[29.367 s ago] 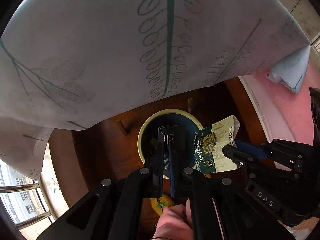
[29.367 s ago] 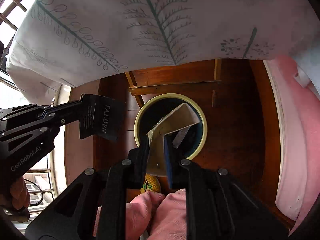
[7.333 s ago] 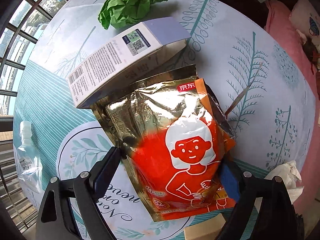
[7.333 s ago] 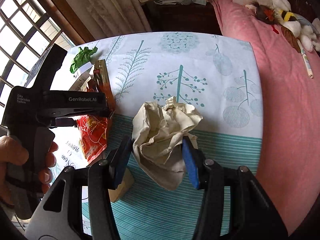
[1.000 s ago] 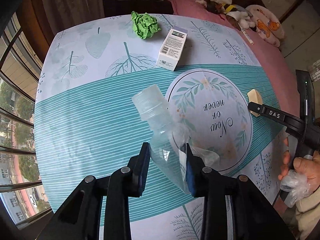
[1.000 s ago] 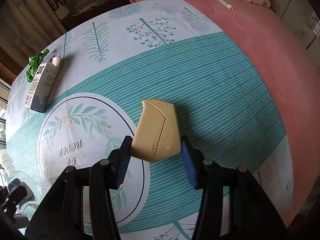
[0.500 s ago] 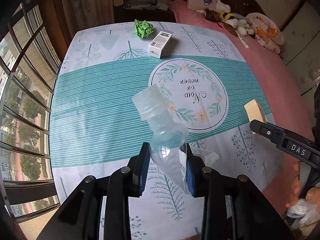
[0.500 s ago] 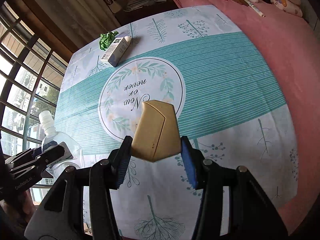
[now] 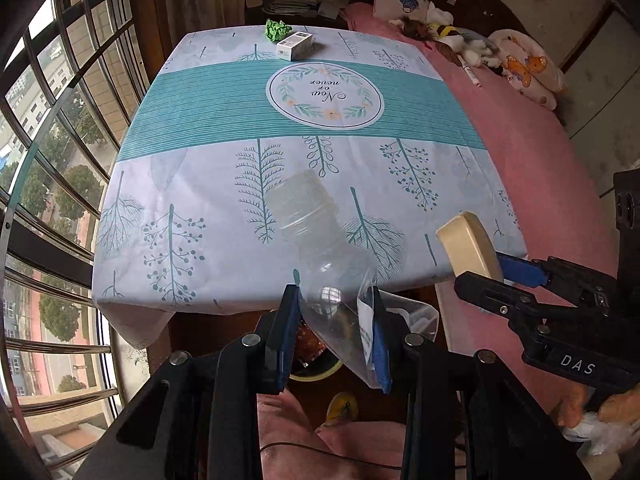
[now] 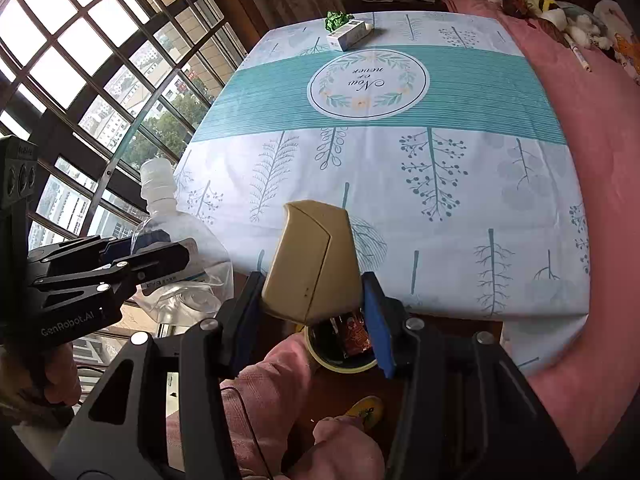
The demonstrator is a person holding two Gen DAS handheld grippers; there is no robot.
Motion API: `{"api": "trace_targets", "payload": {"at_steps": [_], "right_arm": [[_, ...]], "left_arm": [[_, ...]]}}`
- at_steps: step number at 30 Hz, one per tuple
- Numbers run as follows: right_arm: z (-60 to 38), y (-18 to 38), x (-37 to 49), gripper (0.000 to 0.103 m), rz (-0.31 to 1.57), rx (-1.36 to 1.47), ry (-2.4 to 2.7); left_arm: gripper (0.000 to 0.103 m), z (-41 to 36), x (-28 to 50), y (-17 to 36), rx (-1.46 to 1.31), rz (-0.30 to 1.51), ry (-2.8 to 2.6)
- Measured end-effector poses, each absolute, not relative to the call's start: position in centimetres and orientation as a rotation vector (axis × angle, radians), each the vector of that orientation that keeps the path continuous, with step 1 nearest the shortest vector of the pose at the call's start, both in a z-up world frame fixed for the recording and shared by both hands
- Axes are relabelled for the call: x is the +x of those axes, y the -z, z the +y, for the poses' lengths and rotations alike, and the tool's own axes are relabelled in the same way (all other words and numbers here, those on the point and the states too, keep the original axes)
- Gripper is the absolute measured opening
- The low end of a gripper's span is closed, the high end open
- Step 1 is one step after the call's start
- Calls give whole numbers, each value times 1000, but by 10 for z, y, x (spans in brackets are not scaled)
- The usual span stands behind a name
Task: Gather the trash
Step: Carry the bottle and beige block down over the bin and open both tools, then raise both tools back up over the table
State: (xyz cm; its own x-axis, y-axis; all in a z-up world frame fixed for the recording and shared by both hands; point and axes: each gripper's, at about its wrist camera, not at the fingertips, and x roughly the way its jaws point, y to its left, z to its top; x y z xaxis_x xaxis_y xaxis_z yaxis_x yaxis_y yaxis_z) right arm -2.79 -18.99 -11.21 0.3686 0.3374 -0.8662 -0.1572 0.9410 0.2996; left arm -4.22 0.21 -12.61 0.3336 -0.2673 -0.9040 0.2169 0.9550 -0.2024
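With the left gripper (image 9: 334,332) clamping the clear pouch (image 9: 320,256) and the right gripper (image 10: 312,316) pinching the tan box (image 10: 310,264) above the bin (image 10: 340,364) (2 items remain on the table (image 9: 200,208)), an early release could miss its small opening.

Both grippers pulled back off the table — pouch (image 9: 320,264) and box (image 10: 312,264) now hang over the bin (image 10: 340,360) at 6 o'clock.
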Motion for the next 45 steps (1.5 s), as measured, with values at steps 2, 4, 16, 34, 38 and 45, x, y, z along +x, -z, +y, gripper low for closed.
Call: {"api": "trace_targets", "payload": {"at_steps": [2, 4, 16, 34, 38, 45], "right_arm": [[-188, 120, -52, 45, 1176, 188, -330], [-185, 131, -72, 45, 1206, 195, -331], [-174, 270, -122, 45, 1377, 272, -220], [-204, 494, -104, 57, 1423, 518, -61], [-199, 500, -107, 62, 1426, 511, -54], [-188, 489, -105, 66, 1429, 455, -55]], "left_arm": [[32, -1, -70, 132, -32, 1207, 325], [32, -3, -93, 139, -12, 1224, 332], [32, 5, -122, 276, 51, 1367, 384], [82, 0, -102, 520, 182, 1404, 389], [86, 11, -96, 530, 167, 1400, 352], [87, 20, -93, 503, 149, 1385, 308]]}}
